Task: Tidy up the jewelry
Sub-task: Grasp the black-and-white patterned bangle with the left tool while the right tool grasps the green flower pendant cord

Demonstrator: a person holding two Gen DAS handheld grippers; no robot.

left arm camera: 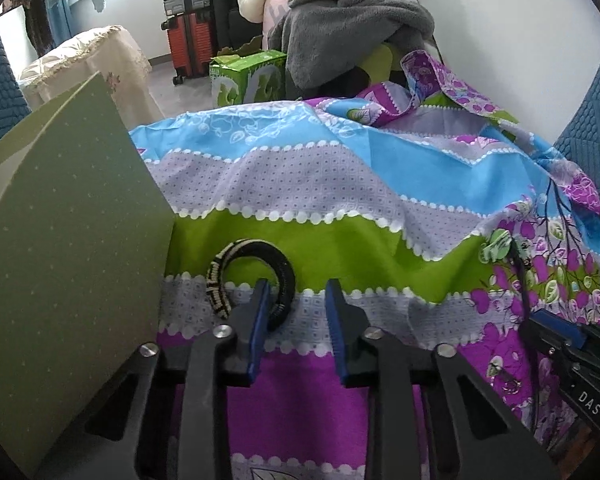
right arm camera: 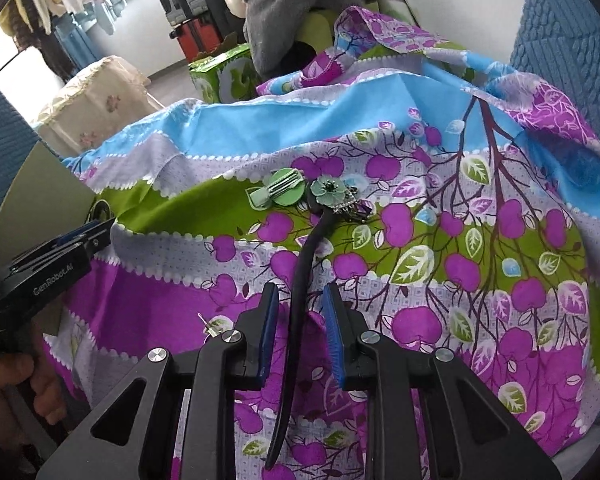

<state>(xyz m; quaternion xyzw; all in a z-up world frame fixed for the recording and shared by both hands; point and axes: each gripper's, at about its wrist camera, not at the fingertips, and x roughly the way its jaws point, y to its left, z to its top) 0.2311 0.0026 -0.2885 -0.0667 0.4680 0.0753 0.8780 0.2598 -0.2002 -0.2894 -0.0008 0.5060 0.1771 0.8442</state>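
Three pieces of jewelry lie on the patterned cloth ahead of us: a black headband topped with a green flower, a green hair clip just beside that flower, and a black-and-cream woven bracelet off to the left. Our right gripper straddles the headband's thin arm, its blue pads spread and not yet touching it, so we judge a pinch is being lined up. Our left gripper is also spread, one pad lying over the bracelet's rim, likely readying a grasp. Just left of the bracelet stands a green dotted board, upright, perhaps where the pieces belong.
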